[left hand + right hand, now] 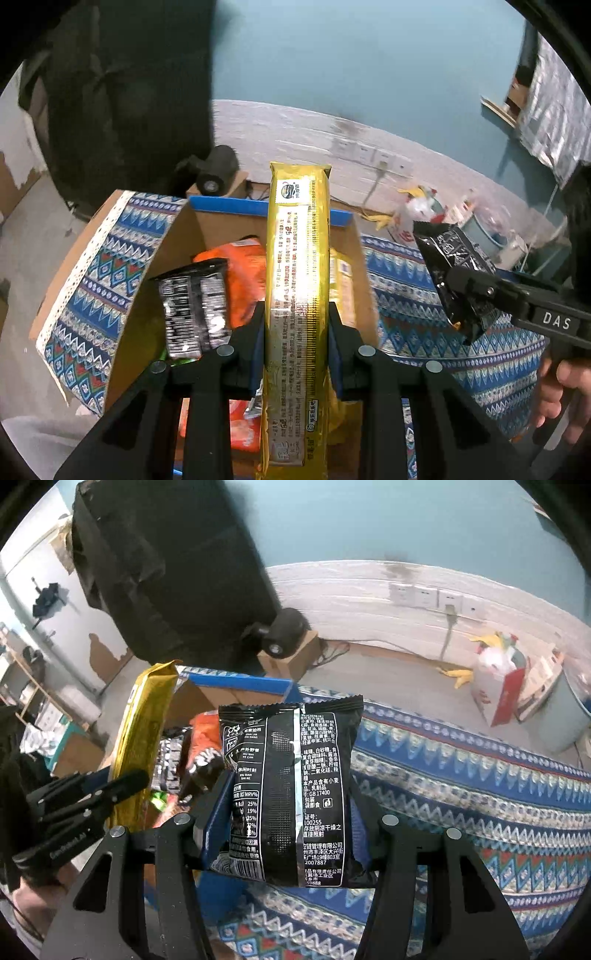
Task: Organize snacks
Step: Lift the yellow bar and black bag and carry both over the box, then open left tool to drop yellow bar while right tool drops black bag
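My left gripper (296,332) is shut on a long gold snack pack (298,295), held upright over an open cardboard box (173,243) with a blue rim. Inside the box lie an orange packet (247,273) and a black-and-silver packet (194,310). My right gripper (291,812) is shut on a black snack bag (291,786) with white print, above the patterned cloth just right of the box. The same black bag (450,266) shows in the left wrist view at the right, and the gold pack (144,746) shows in the right wrist view at the left.
A blue patterned cloth (461,775) covers the surface around the box (236,694). Behind stand a small cardboard box (291,657) with a dark round object on it, a large black shape (166,572), and a red-and-white bag (498,686) by the wall sockets.
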### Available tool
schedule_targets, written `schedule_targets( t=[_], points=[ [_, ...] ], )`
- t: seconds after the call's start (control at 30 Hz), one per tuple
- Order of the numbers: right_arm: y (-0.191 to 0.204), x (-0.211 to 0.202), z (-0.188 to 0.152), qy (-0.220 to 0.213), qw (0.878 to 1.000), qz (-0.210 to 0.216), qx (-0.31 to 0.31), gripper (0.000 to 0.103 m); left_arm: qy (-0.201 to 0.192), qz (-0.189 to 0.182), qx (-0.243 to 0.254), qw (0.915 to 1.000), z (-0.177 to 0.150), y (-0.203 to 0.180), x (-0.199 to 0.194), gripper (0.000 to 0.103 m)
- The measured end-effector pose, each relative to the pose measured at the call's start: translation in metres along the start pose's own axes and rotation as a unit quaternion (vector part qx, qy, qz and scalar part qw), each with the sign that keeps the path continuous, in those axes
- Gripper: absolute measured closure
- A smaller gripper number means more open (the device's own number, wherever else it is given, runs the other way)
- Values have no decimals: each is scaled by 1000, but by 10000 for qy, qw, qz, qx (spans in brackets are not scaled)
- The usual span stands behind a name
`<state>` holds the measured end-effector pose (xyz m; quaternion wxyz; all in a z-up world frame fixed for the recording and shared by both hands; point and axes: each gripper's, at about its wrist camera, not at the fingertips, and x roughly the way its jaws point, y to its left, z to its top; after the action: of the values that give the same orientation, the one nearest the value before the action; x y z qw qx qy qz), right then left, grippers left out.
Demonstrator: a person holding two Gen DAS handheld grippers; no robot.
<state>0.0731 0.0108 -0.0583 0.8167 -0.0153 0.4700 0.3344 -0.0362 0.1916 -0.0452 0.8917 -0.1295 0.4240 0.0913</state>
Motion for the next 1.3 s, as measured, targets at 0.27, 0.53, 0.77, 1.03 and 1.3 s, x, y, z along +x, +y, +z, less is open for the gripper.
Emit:
schedule_targets(
  t=[0.27, 0.53, 0.77, 1.03, 1.3],
  points=[
    [25, 20, 8, 71, 9997, 167, -138, 48, 39, 220, -171, 9996, 1, 25, 11, 74],
    [54, 37, 18, 109, 9987, 342, -359, 48, 171, 332, -471, 9982, 1, 45, 21, 73],
    [76, 54, 21, 222, 9973, 446, -545, 48, 54, 460, -460, 9979, 2, 52, 3, 64],
    [92, 69, 16, 383, 9954, 565, -677, 46, -51, 461, -611, 9970, 2, 61, -15, 53],
    [96, 56, 14, 261, 9960, 483, -707, 30, -198, 299, -672, 9971, 4, 59, -32, 38]
  ],
)
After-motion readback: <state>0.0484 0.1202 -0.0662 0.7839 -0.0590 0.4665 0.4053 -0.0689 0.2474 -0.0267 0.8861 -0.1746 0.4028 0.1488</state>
